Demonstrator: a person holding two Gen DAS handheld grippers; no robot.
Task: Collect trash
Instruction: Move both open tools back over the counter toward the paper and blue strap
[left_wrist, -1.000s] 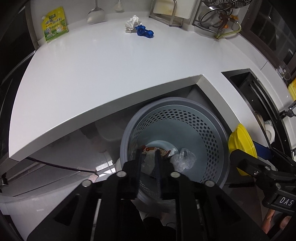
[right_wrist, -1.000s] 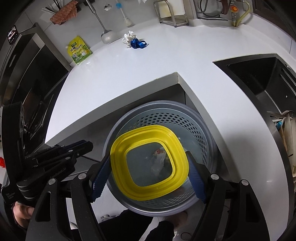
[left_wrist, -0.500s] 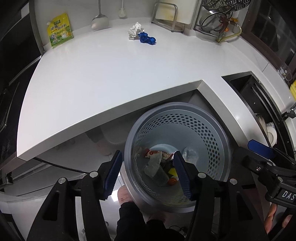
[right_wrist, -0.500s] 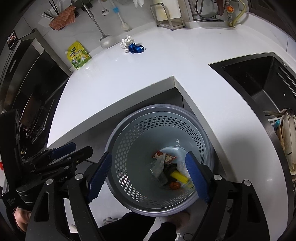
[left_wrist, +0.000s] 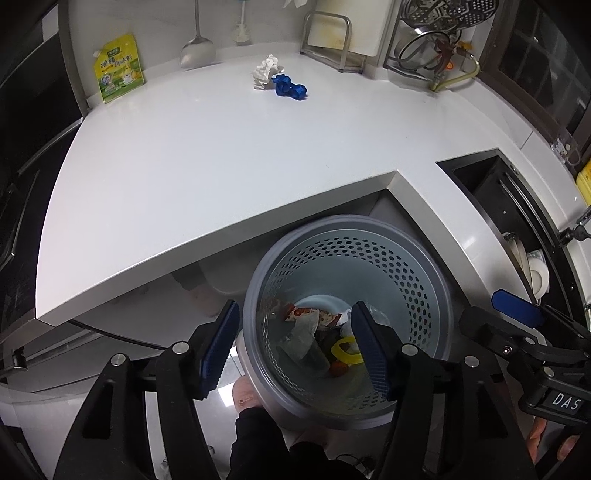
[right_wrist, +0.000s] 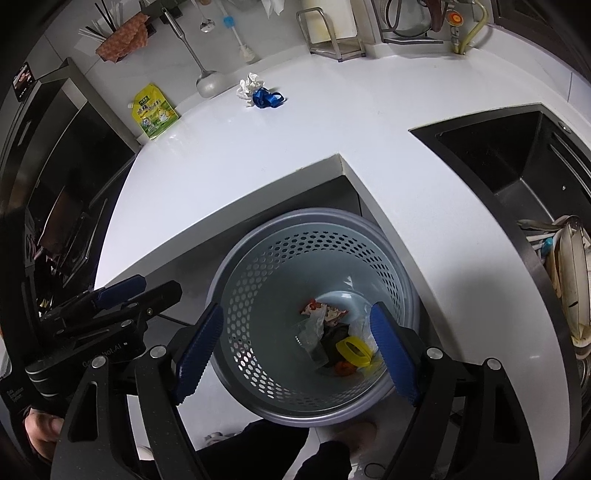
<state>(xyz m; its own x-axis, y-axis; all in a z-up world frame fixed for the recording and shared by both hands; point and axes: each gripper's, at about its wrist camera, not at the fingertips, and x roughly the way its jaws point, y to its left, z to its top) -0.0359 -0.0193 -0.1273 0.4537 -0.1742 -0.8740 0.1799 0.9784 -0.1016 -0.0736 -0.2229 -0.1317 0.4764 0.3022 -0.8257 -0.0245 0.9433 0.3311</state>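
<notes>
A grey perforated trash bin (left_wrist: 417, 280) (right_wrist: 258, 295) stands on the floor by the counter corner. It holds wrappers, clear plastic and a yellow lid (left_wrist: 345, 352) (right_wrist: 352, 350). My left gripper (left_wrist: 295, 350) is open and empty above the bin's near left rim. My right gripper (right_wrist: 295, 347) is open and empty above the bin. On the white counter (left_wrist: 221, 166) (right_wrist: 295, 147) lie a crumpled white tissue (left_wrist: 264, 70) (right_wrist: 249, 85), a blue plastic piece (left_wrist: 290, 88) (right_wrist: 267, 99) and a yellow-green pouch (left_wrist: 118, 68) (right_wrist: 153, 116).
A black sink (right_wrist: 509, 166) (left_wrist: 491, 195) with dishes is at the right. A ladle (right_wrist: 207, 83), a brush and a metal rack (left_wrist: 328, 37) stand along the back wall. A dark appliance (right_wrist: 55, 166) is at the left.
My right gripper let go of the yellow lid, which fell into the bin. My left gripper opened from shut. Both have risen slightly above the bin.
</notes>
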